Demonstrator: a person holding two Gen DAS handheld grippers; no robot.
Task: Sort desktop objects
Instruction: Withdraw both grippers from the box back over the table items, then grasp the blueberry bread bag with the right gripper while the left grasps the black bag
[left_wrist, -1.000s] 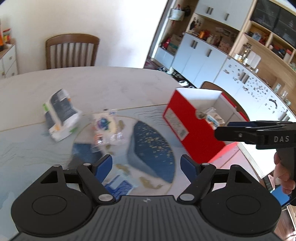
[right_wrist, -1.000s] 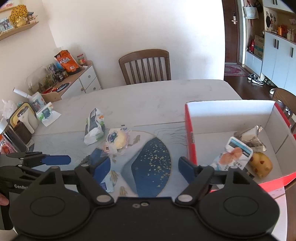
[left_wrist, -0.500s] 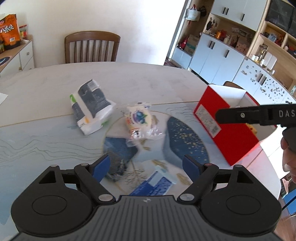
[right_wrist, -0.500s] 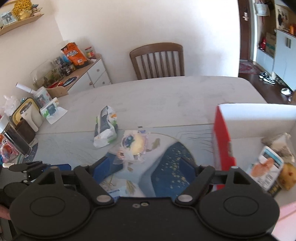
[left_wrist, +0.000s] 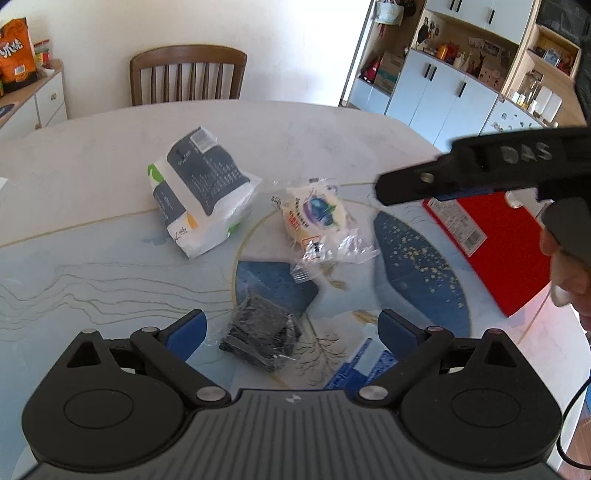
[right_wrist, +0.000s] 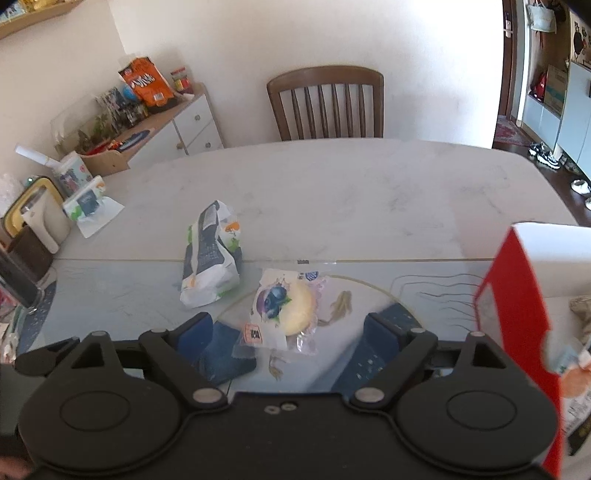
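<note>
Three loose items lie on the surface (left_wrist: 92, 155) in front of me now: a white-and-grey pouch (left_wrist: 201, 190), a clear-wrapped bun (right_wrist: 282, 308) with a blueberry label, and a small black packet (left_wrist: 260, 332). A blue packet (left_wrist: 360, 373) shows partly under my left tongs too.

A second ago my right tongs (right_wrist: 286, 332) were pointed at the red box (right_wrist: 517, 325), with snacks already lying inside it. Since then I have swung them left, so the box now sits at the right edge of that view and the bun lies between the spread blue pads (right_wrist: 195, 332). Both fingers are wide apart and hold nothing.

My left tongs (left_wrist: 291, 334) have also come round and lowered toward the black packet, which now rests between their parted fingers, again gripping nothing. In the left view, my right tongs (left_wrist: 424, 184) hang above the bun's far side.

I read this as one drop-off finished and the next pick starting. Part of the sorting is done, with these items still to go. The bun looks like the right side's next target, and its slippery crinkled wrap may slide when pinched.
</note>
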